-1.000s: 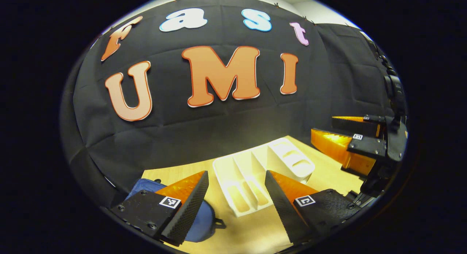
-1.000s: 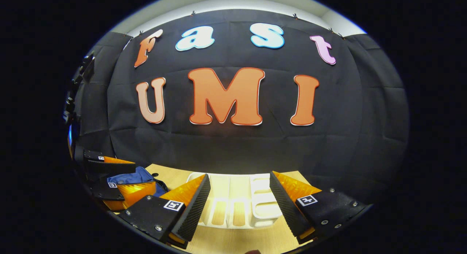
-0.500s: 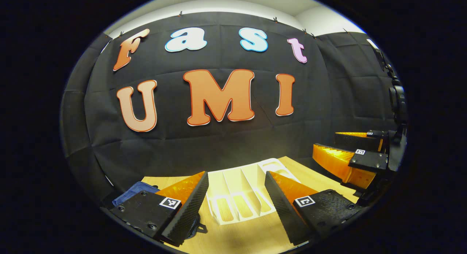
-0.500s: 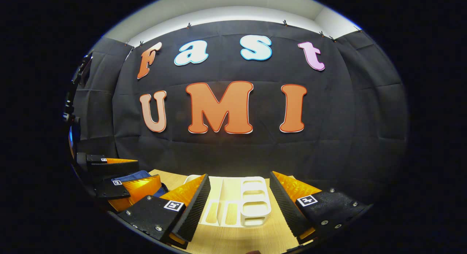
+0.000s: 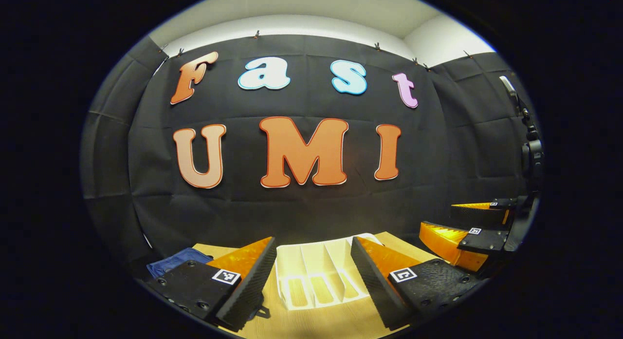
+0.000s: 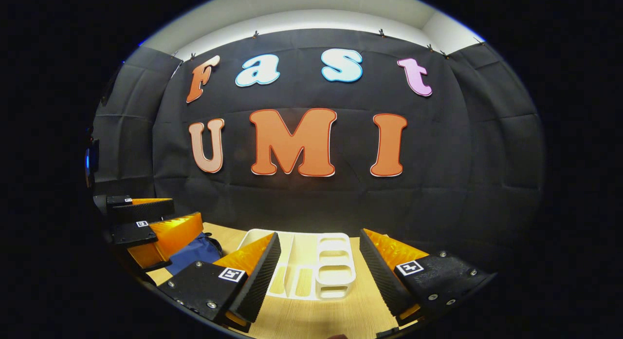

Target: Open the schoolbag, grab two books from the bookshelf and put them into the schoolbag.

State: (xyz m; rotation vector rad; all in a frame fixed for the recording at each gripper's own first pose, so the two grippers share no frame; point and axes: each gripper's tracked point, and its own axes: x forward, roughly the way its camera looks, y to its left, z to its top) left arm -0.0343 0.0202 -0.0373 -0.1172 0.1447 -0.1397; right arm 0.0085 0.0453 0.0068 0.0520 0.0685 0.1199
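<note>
While both tools hover high and level, most of each view is booth wall, so the work area sits low and cramped: main risk is a blind approach.

Surface: light wood, carrying everything.

Bookshelf: white slotted rack, lying roughly centre of the surface. Its slots look empty from here and I see no books on it. Either they're already packed or they lie out of frame; can't tell which. If a grab is aimed at those slots, it closes on nothing or hooks a divider and drags the light rack.

Schoolbag: blue fabric, left of the bookshelf, partly hidden behind the left tool. Open or zipped can't be judged. Soft fabric will bunch or slide if pulled one-handed, and a zip pull is easy to miss.

Left tool: jaws wide apart, holding nothing, above the surface with the bookshelf framed between them and the schoolbag at its left finger.

Right tool: jaws also apart and empty, over the bookshelf. The two tools are near each other, so crossing paths toward the bag could knock them together.
</note>
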